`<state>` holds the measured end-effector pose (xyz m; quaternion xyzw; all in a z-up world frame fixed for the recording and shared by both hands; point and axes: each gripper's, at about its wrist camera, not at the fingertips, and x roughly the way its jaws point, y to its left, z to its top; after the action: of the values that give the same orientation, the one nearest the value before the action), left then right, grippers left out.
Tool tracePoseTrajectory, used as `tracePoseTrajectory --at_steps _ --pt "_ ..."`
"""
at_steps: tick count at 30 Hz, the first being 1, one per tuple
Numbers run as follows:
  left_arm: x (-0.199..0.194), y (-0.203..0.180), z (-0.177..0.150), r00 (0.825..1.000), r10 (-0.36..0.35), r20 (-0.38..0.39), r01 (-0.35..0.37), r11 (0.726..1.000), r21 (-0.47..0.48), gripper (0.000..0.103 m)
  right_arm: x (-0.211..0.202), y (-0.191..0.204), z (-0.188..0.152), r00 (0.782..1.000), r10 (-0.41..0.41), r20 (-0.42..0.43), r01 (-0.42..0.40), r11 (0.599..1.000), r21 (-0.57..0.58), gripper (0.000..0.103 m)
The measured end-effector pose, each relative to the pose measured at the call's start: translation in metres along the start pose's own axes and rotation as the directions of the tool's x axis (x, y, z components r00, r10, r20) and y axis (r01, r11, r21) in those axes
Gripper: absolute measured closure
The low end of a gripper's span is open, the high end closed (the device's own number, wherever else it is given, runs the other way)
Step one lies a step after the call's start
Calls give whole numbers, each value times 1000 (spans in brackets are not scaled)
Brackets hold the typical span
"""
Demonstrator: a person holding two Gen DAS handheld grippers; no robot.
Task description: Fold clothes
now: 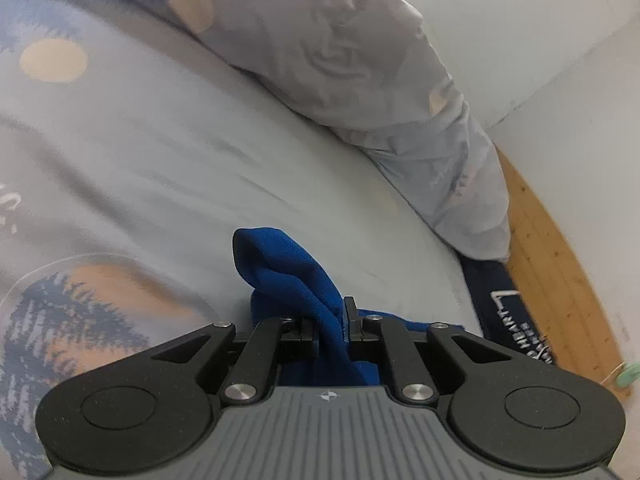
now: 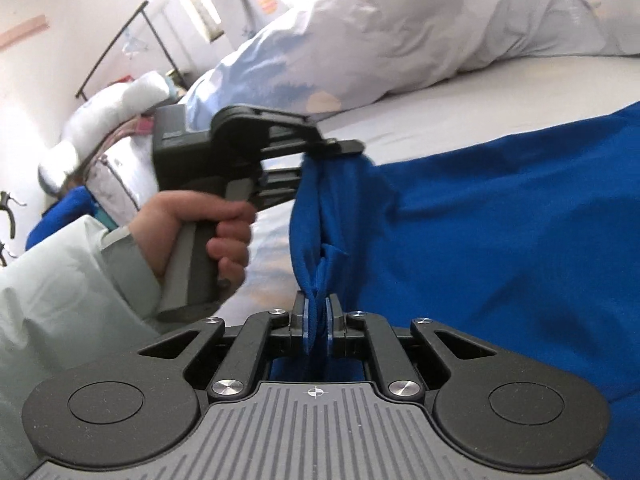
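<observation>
Blue garment (image 2: 500,220) pinched by both grippers' fingers – left gripper (image 1: 330,320), right gripper (image 2: 318,312) – hand (image 2: 208,232) only in right view.

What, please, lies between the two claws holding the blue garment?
In the right wrist view, only a bunched edge of the blue garment spans from the right claw to the left claw; nothing else intervenes.

A royal-blue garment (image 2: 500,216) lies over a pale grey bedsheet (image 1: 200,168) printed with peach discs and slate-blue brush-stroke trees. The rumpled duvet (image 2: 400,32) is pale grey-white turning light blue, with peach spots. Black-and-grey left gripper (image 2: 340,146) and right gripper (image 2: 318,320); a pale mint sleeve (image 2: 60,272); a honey-coloured wooden bed frame (image 1: 560,260); navy mattress edge (image 1: 492,284) with white lettering.
</observation>
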<state>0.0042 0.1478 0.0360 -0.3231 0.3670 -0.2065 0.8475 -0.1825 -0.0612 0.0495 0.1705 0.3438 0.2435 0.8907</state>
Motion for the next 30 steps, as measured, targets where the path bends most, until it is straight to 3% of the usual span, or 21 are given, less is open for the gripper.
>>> tracePoseTrajectory --at_steps 11,24,30 --pt "33 -87 0 999 -16 -42 17 999 29 90 -64 -56 10 997 20 81 -28 995 98 94" --pt "132 -197 -31 989 -25 -148 42 992 115 90 -160 -162 23 964 -134 229 71 962 264 94" --pt "192 -229 -62 979 33 -201 -3 989 145 90 -176 -223 20 952 -216 219 127 925 358 94"
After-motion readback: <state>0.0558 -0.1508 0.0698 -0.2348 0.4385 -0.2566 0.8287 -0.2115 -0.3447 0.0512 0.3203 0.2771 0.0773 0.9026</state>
